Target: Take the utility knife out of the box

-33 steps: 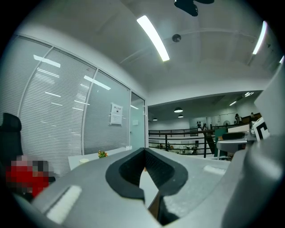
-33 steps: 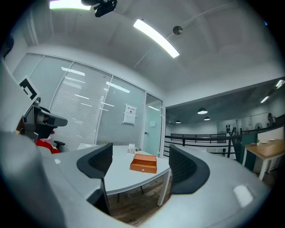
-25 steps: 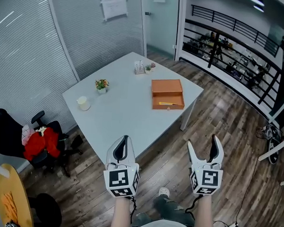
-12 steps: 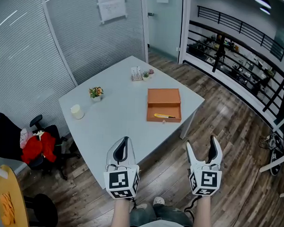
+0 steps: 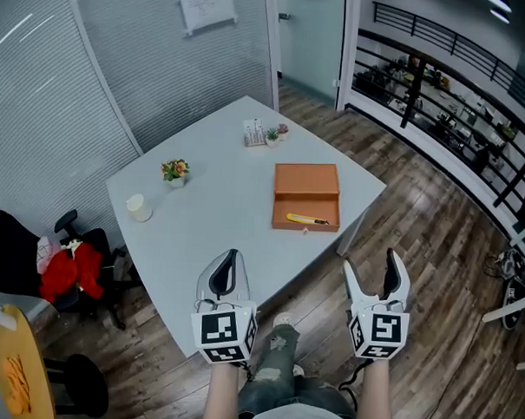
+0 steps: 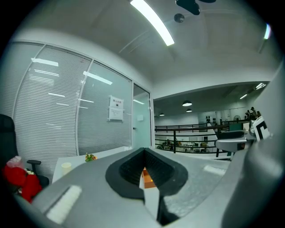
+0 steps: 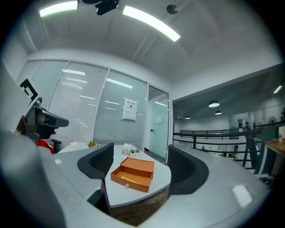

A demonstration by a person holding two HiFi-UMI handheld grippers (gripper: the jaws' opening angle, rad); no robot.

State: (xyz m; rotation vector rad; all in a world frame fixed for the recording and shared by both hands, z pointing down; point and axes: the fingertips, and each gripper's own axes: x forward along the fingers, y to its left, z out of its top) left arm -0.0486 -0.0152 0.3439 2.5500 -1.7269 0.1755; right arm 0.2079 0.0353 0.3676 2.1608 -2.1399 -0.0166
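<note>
The one yellow utility knife (image 5: 307, 220) lay inside the single open orange box (image 5: 307, 180) on the pale surface (image 5: 218, 233), so I judged nothing done yet: reach, grasp and lift-out all remained. Two grippers hung well short of it, the left gripper (image 5: 231, 262) with fingers pressed together on nothing, the right gripper (image 5: 369, 265) with fingers wide and empty. Farther off stood one cup (image 5: 139, 207) and one flower pot (image 5: 174, 169).

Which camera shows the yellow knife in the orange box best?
The head view: the knife lies plainly in the open box. The right gripper view shows only a faint yellow streak; the left gripper view shows just a sliver of box.
</note>
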